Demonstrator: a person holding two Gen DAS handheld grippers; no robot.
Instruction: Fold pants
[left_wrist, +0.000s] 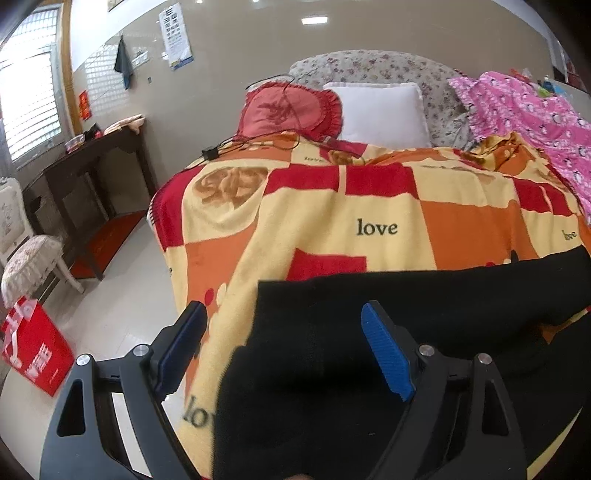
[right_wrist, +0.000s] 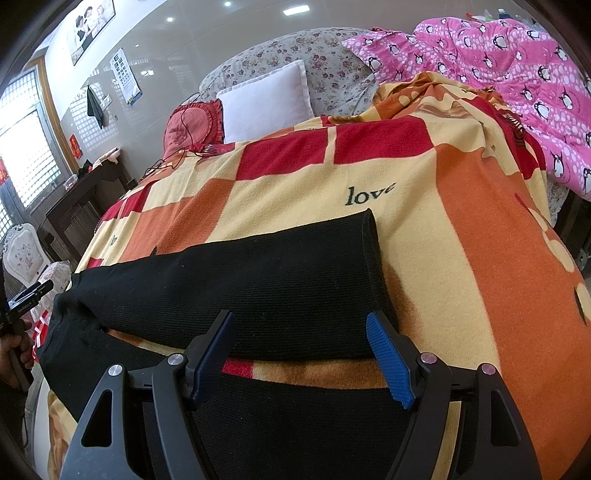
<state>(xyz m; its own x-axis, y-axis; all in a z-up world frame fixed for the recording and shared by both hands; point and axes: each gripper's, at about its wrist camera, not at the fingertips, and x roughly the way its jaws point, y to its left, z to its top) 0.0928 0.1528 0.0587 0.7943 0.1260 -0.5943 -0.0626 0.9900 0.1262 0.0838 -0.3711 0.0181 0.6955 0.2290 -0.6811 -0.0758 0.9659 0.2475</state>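
Black pants (left_wrist: 388, 314) lie spread on the patterned blanket, with the waist end near the bed's left edge. In the right wrist view the two legs (right_wrist: 258, 288) lie apart, with a strip of blanket between them, and the far leg's cuff (right_wrist: 373, 236) points right. My left gripper (left_wrist: 284, 325) is open and empty above the waist end. My right gripper (right_wrist: 299, 336) is open and empty above the gap between the legs. The left gripper also shows at the left edge of the right wrist view (right_wrist: 26, 299), held in a hand.
The bed's blanket (left_wrist: 332, 206) is red, orange and yellow. A white pillow (left_wrist: 380, 110), a red heart cushion (left_wrist: 288, 110) with cables, and a pink quilt (right_wrist: 517, 74) lie at the head. A dark desk (left_wrist: 92, 166), a chair (left_wrist: 26, 251) and a red bag (left_wrist: 33, 347) stand left of the bed.
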